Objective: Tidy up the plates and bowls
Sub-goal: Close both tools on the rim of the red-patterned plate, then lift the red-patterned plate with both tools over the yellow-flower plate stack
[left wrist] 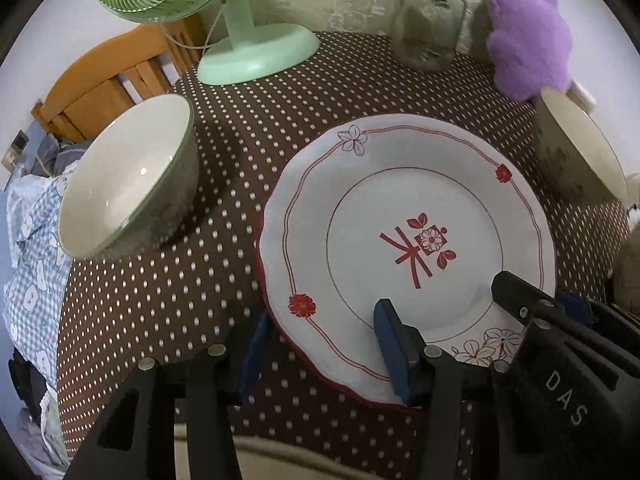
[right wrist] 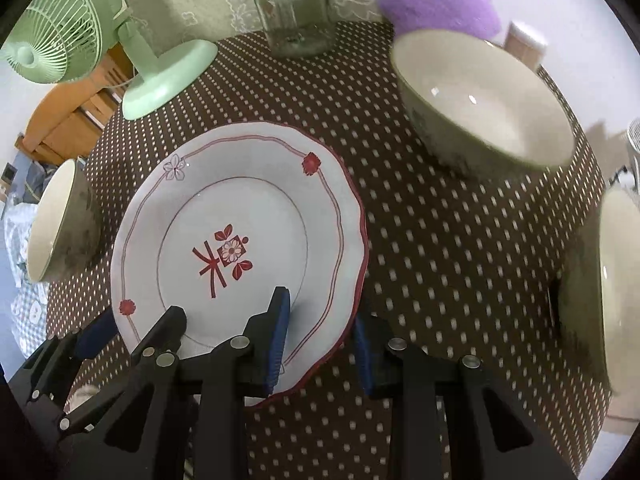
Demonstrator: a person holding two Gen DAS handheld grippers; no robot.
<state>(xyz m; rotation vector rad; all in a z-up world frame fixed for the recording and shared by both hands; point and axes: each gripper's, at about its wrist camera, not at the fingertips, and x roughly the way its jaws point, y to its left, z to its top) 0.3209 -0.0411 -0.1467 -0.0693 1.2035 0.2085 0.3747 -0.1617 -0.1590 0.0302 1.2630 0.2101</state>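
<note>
A white plate (left wrist: 408, 216) with red flower marks lies on the dotted brown tablecloth, seemingly on top of a red-rimmed plate; it also shows in the right wrist view (right wrist: 240, 216). My left gripper (left wrist: 320, 356) is open, its jaws straddling the plate's near-left rim. My right gripper (right wrist: 320, 344) is open, its jaws straddling the near-right rim; it also shows in the left wrist view (left wrist: 532, 312). A green bowl (left wrist: 128, 176) stands left of the plate. Another green bowl (right wrist: 484, 100) stands at the back right. A third bowl (right wrist: 616, 288) sits at the far right.
A green desk fan (left wrist: 248, 52) stands at the back left, a glass jar (left wrist: 430, 24) at the back middle, a purple plush (left wrist: 528, 32) at the back right. A wooden chair (left wrist: 108, 80) and checked cloth (left wrist: 32, 248) lie beyond the table's left edge.
</note>
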